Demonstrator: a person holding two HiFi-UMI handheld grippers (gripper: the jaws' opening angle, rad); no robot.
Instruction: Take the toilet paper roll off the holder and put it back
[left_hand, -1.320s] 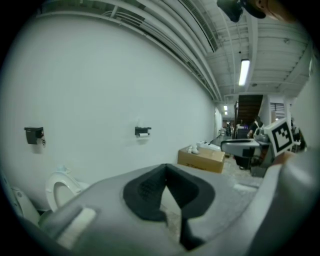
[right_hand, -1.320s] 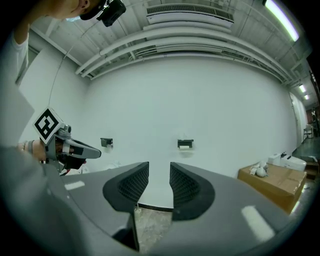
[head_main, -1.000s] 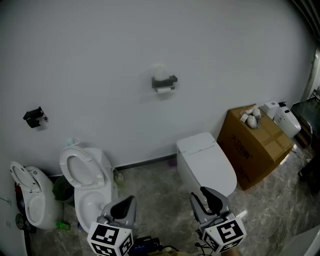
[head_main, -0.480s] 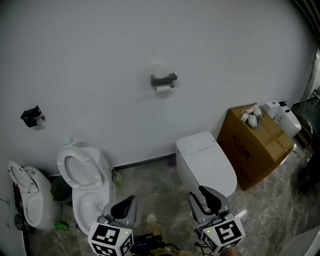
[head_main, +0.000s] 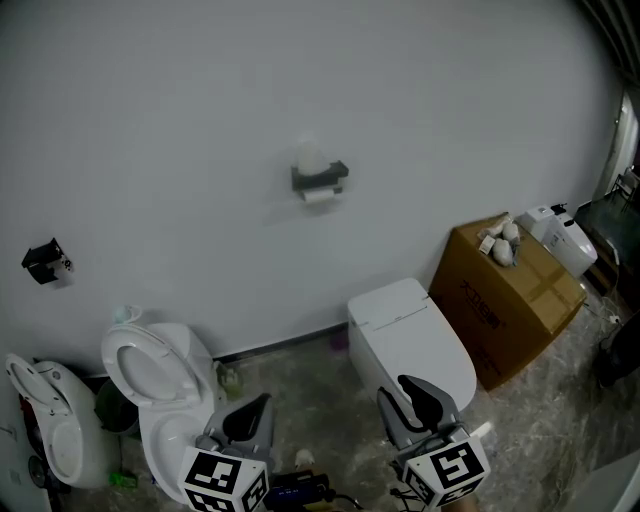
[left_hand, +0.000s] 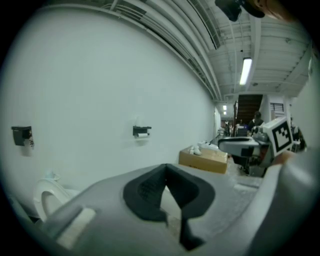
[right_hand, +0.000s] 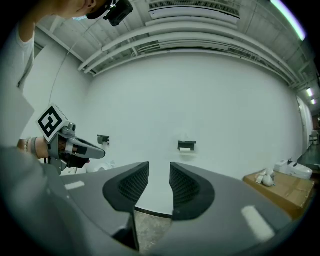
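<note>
Task not yet begun. Toilet paper roll (head_main: 319, 196) sits on holder (head_main: 320, 177), up on wall, well apart from both tools. Left hand-held gripper (left_hand: 166, 169): pads together, nothing held. Right hand-held gripper (right_hand: 159, 166): pads apart, empty. Left to do, by my reading: approach, lift roll off, refit it.

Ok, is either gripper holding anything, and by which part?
Nothing is held: the left gripper has its jaws together and empty, and the right gripper has them apart and empty.

TP holder (head_main: 320, 180), toilets (head_main: 410, 335) lower in view.
</note>
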